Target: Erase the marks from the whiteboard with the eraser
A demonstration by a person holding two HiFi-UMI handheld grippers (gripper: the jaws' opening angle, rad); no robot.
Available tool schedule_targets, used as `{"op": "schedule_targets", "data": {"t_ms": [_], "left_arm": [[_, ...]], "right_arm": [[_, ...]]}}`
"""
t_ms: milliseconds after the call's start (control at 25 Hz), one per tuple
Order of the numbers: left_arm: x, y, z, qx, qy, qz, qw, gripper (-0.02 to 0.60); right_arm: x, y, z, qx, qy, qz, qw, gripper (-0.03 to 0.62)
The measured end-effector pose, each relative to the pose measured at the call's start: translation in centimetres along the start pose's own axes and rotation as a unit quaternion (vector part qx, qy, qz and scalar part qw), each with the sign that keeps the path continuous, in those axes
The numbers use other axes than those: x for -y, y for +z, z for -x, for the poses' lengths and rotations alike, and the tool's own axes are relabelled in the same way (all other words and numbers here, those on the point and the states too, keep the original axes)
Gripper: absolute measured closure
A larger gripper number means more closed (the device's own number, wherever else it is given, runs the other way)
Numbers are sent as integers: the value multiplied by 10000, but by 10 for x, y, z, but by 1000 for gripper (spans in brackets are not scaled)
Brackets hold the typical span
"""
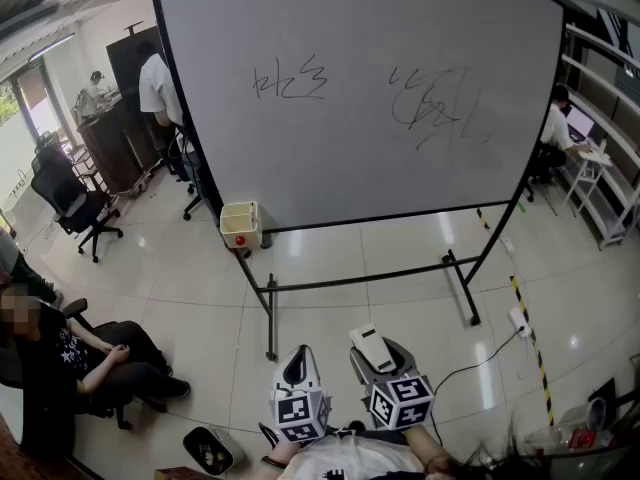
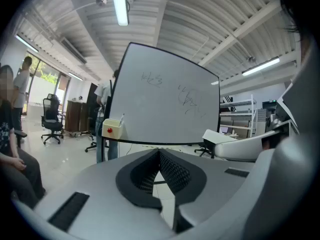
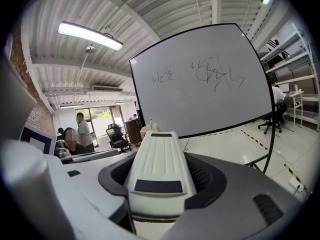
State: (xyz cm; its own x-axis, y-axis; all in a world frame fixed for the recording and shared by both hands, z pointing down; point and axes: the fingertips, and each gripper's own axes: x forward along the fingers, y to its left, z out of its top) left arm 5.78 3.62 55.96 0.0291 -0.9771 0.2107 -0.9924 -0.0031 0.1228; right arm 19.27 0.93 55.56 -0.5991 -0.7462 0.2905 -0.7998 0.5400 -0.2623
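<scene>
Right gripper (image 3: 161,159) clamps the eraser (image 1: 366,345); left gripper (image 2: 160,155) is closed and empty; the whiteboard (image 1: 360,173) carries 2 marks (image 1: 438,113).

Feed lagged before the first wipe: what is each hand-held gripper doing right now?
Left hand-held gripper: closed, empty.
Right hand-held gripper: closed on the eraser.

Upright whiteboard (image 1: 350,158) bears black scribbles (image 1: 437,114); cream eraser (image 3: 159,164) held in right tool (image 1: 379,358).
</scene>
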Motion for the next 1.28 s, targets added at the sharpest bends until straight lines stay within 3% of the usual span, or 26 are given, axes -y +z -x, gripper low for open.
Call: {"op": "schedule_targets", "data": {"t_ms": [440,920,1280], "left_arm": [[16,7,-18,12,-23,-13,10000,586],[30,3,-40,35,49,119,9999,586],[25,2,-48,-62,96,175,9998,586]], "right_arm": [[23,12,-5,152,63,-149,9998,319],[55,22,-19,83,-12,104,9999,322],[50,17,-35,-39,130,85,9999,321]]}}
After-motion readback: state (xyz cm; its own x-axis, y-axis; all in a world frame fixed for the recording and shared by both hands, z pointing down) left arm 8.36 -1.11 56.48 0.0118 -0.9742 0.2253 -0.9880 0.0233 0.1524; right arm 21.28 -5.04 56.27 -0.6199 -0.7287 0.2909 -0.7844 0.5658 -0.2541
